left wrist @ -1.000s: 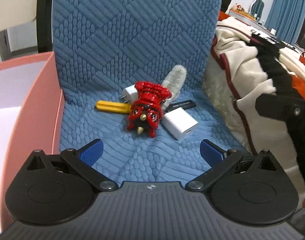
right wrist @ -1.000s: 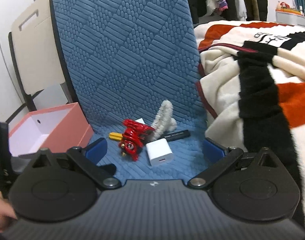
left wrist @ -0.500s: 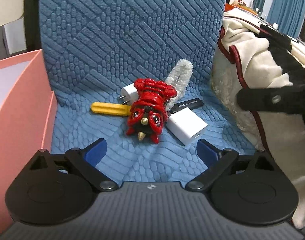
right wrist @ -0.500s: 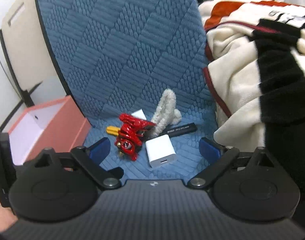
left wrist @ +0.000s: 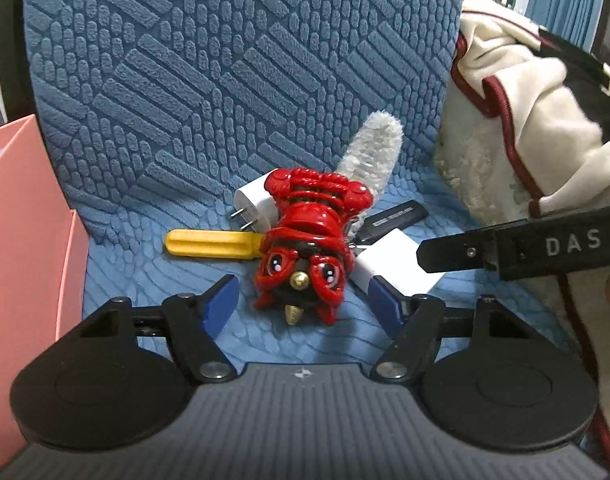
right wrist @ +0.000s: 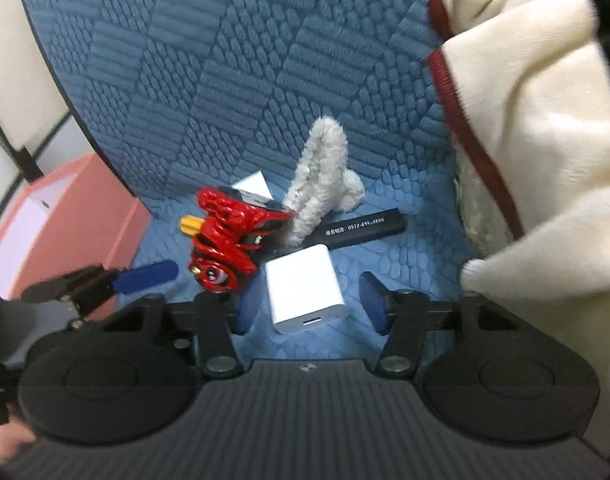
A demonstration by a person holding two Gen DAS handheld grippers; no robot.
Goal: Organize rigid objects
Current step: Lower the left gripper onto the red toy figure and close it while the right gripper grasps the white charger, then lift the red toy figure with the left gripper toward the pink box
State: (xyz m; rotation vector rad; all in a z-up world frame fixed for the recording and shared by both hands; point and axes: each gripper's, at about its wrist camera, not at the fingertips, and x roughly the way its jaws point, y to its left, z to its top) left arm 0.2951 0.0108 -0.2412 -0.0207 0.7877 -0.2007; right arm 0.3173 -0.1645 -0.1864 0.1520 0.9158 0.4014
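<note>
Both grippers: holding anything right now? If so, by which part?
Nothing is held. The left gripper is closing around the red toy's head; the right gripper is closing around the white charger's near end. The pads touch neither.

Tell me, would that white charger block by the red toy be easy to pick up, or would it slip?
The white charger block looks stiff and boxy, so it likely won't bend or roll. Its smooth glossy sides might slip. It lies flat between the closing right claw pads, untouched, and probably light for its size.
</note>
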